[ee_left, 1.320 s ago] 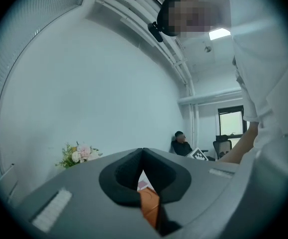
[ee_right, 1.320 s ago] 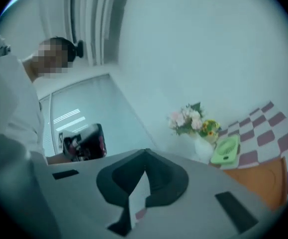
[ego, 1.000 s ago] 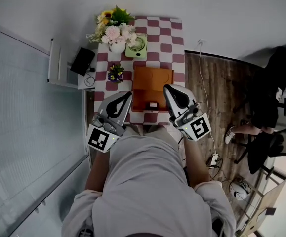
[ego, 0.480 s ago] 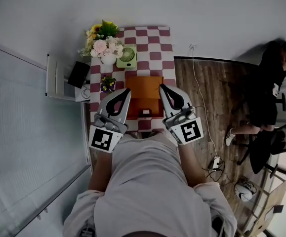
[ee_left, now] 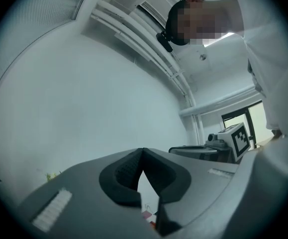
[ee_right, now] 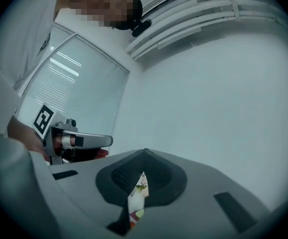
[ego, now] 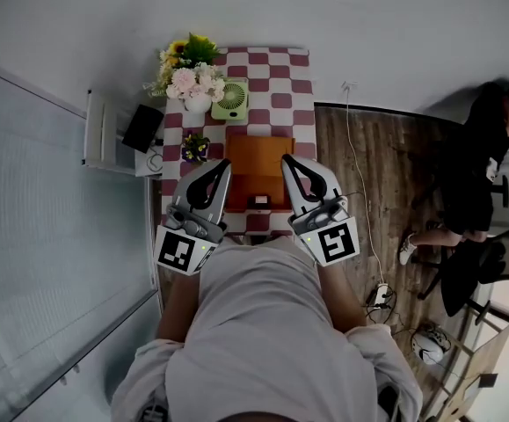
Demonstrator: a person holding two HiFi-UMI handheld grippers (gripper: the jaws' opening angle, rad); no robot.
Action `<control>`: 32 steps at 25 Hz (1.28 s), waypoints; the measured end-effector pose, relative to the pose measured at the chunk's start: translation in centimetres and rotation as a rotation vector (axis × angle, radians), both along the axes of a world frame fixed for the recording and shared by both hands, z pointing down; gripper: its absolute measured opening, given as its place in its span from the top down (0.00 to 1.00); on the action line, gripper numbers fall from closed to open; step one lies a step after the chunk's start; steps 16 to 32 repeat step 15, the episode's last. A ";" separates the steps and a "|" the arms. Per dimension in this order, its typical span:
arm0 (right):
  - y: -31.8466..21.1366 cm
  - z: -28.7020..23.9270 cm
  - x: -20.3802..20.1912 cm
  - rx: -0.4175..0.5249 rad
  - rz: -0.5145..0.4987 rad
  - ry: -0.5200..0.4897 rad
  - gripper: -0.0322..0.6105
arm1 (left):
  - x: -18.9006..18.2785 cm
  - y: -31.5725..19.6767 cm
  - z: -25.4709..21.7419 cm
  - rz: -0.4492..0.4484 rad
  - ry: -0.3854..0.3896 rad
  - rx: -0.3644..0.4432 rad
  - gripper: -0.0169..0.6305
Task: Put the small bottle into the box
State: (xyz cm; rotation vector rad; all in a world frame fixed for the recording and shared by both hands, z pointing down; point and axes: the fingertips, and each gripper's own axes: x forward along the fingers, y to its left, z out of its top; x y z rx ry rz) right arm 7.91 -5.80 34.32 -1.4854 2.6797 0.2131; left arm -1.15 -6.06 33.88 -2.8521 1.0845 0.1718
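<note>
Orange box (ego: pixel 260 155) below right claw (ego: pixel 287 161)

Bare checkered table (ego: pixel 302 104) is lying free along the right side of the orange box (ego: pixel 258 161) and beyond its far edge. A small flower pot (ego: pixel 194 147) is standing just beside its left side, while a vase of flowers (ego: pixel 186 73) and a green fan (ego: pixel 230 101) are crowding the far left corner. The left gripper (ego: pixel 221 164) and right gripper (ego: pixel 287 162) are hanging over the box's near corners.

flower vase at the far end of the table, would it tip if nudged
Probably top-heavy: the bouquet spreads wider than the white vase, so a high nudge could tip it. It looks hard, likely breakable. It might hit the green fan beside it.
</note>
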 end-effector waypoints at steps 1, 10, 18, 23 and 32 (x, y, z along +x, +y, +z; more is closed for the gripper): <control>-0.1 -0.2 -0.1 0.003 0.002 0.002 0.95 | -0.2 -0.1 0.1 -0.008 -0.011 -0.004 0.98; -0.1 -0.5 -1.2 0.026 0.006 0.033 0.95 | -0.9 -0.2 1.2 0.014 -0.062 -0.035 0.98; -0.1 -0.6 -1.9 0.030 0.006 0.040 0.95 | -1.2 -0.3 1.1 0.022 -0.039 -0.053 0.98; -0.1 -0.6 -1.9 0.030 0.006 0.040 0.95 | -1.2 -0.3 1.1 0.022 -0.039 -0.053 0.98; -0.1 -0.6 -1.9 0.030 0.006 0.040 0.95 | -1.2 -0.3 1.1 0.022 -0.039 -0.053 0.98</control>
